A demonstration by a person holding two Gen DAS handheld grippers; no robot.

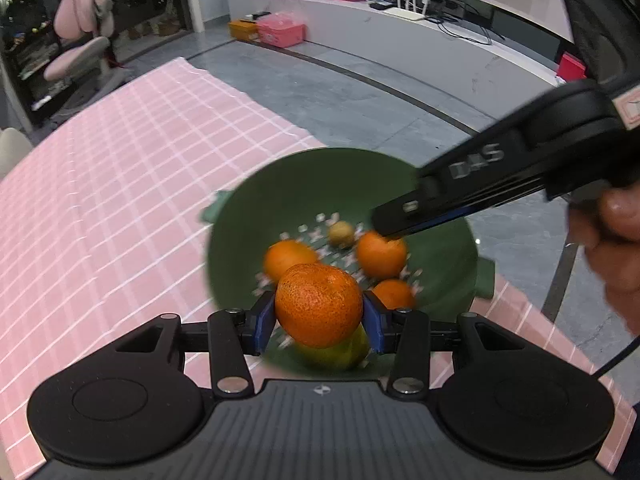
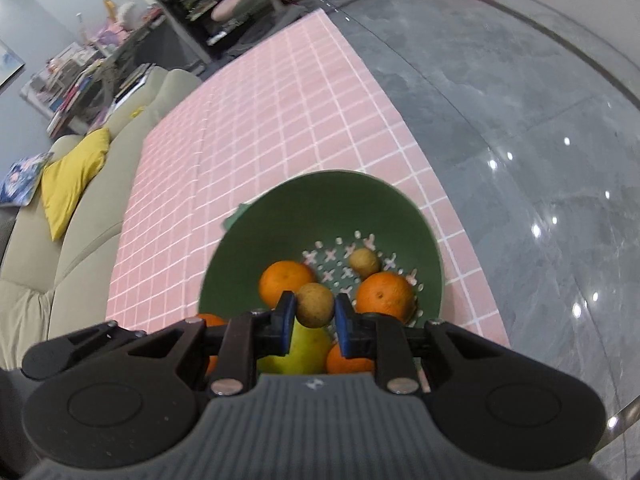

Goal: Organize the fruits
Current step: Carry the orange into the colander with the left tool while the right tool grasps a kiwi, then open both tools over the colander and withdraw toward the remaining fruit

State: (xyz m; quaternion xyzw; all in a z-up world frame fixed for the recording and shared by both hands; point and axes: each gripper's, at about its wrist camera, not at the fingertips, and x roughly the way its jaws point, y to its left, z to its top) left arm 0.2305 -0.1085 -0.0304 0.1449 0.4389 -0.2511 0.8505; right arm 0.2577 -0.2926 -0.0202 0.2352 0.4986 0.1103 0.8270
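Above the green colander (image 1: pixel 280 184), left hand-held gripper (image 1: pixel 319 317) clamps an orange (image 1: pixel 319 304), right (image 2: pixel 315 320) a longan (image 2: pixel 315 305).

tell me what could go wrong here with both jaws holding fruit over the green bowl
1. Both grippers crowd the green colander bowl; the right gripper reaches in just past the left gripper, so they could bump.
2. The small brown fruit is round and pinched only at its sides; it may slip out.
3. The mandarin, if released high, could knock the loose oranges and yellow-green fruit below.
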